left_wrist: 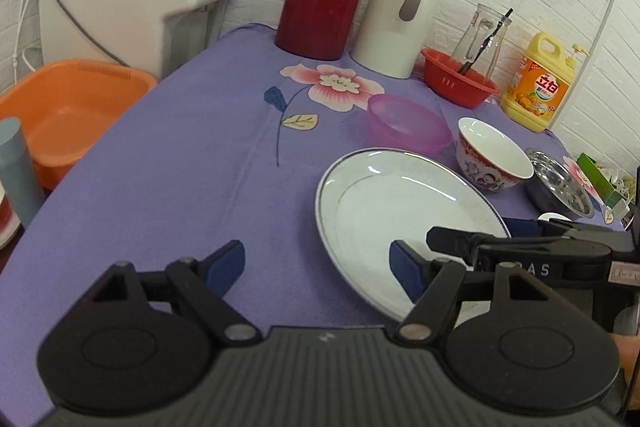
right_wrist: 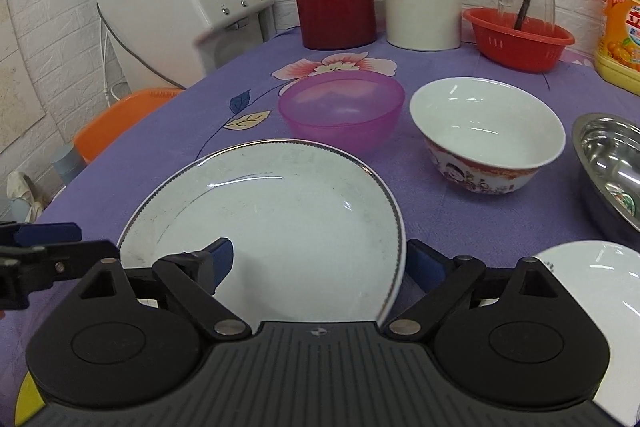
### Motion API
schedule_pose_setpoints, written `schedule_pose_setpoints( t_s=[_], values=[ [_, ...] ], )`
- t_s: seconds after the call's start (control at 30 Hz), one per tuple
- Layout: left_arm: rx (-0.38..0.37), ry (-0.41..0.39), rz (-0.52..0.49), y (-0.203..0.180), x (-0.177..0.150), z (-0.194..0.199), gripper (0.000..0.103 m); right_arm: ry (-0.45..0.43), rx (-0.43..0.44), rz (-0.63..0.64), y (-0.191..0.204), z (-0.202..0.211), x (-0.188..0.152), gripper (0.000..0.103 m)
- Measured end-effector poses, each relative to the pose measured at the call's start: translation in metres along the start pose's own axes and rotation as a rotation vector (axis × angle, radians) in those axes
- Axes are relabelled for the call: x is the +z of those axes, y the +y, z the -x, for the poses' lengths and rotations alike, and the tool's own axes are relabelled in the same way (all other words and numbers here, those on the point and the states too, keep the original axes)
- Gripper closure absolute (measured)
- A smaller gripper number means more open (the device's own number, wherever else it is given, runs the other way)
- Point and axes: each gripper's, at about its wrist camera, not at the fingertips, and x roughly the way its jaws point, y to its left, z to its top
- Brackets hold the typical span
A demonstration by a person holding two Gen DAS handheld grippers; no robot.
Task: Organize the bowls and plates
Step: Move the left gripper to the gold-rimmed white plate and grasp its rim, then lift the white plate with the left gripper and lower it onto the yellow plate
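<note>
The step in hand looks like a pickup of the large white plate (right_wrist: pixel 280 227), and doing it well probably means sliding one finger under the near rim and the other over it, low and flat to the purple cloth (right_wrist: pixel 460 227), then closing gently so the glazed rim does not skid out. In the right wrist view the right gripper (right_wrist: pixel 318 261) stands wide open with nothing held; the plate fills the lower centre of the frame, its near part lying between the two blue pads, the left pad over the plate's surface and the right pad just outside its right rim (whether either pad touches it I cannot tell). In the left wrist view the left gripper (left_wrist: pixel 318 267) is also spread wide and empty, with the plate at lower right, its left rim between the fingers. Beyond the plate sit a pink bowl (right_wrist: pixel 340 107) and a painted bowl (right_wrist: pixel 486 131), and at the right edge a steel bowl (right_wrist: pixel 608 163).
</note>
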Motion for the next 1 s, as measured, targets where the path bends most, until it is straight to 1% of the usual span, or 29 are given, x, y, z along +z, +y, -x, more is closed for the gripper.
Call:
schedule_pose_setpoints(
  t_s=[0.13, 0.17, 0.2, 0.33, 0.47, 0.53, 0.67, 0.8, 0.87, 0.93, 1.0],
  values=[
    [-0.012, 0.035, -0.020, -0.008, 0.010, -0.026, 0.032, -0.001, 0.025, 0.000, 0.002, 0.004, -0.003, 0.000],
    [-0.012, 0.044, -0.017, -0.008, 0.012, -0.030, 0.032, 0.001, 0.008, 0.007, 0.003, 0.003, -0.003, 0.000],
    [-0.011, 0.047, -0.015, -0.008, 0.013, -0.033, 0.033, -0.004, 0.005, 0.018, 0.002, 0.002, -0.004, 0.000],
    [0.004, 0.061, -0.020, -0.007, 0.015, -0.042, 0.035, -0.006, 0.048, 0.017, -0.001, 0.000, -0.005, 0.000],
    [-0.006, 0.073, -0.016, -0.008, 0.014, -0.050, 0.035, -0.005, 0.053, 0.059, 0.005, -0.001, -0.009, 0.000],
    [0.011, 0.067, -0.045, -0.014, 0.013, -0.053, 0.035, -0.007, 0.056, 0.070, 0.006, -0.002, -0.009, 0.000],
    [0.020, 0.068, -0.095, -0.023, 0.012, -0.057, 0.035, -0.010, 0.022, 0.129, 0.011, -0.007, -0.013, 0.000],
    [0.045, 0.058, -0.147, -0.030, 0.009, -0.061, 0.035, -0.022, 0.029, 0.134, 0.010, -0.008, -0.014, 0.000],
    [0.048, 0.055, -0.156, -0.032, 0.009, -0.062, 0.036, -0.027, 0.030, 0.135, 0.011, -0.008, -0.015, 0.000],
    [0.036, 0.057, -0.162, -0.036, 0.009, -0.063, 0.040, -0.028, 0.030, 0.134, 0.013, -0.008, -0.015, 0.000],
    [0.047, 0.062, -0.158, -0.041, 0.010, -0.064, 0.042, -0.026, 0.028, 0.132, 0.013, -0.007, -0.016, 0.000]
  ],
)
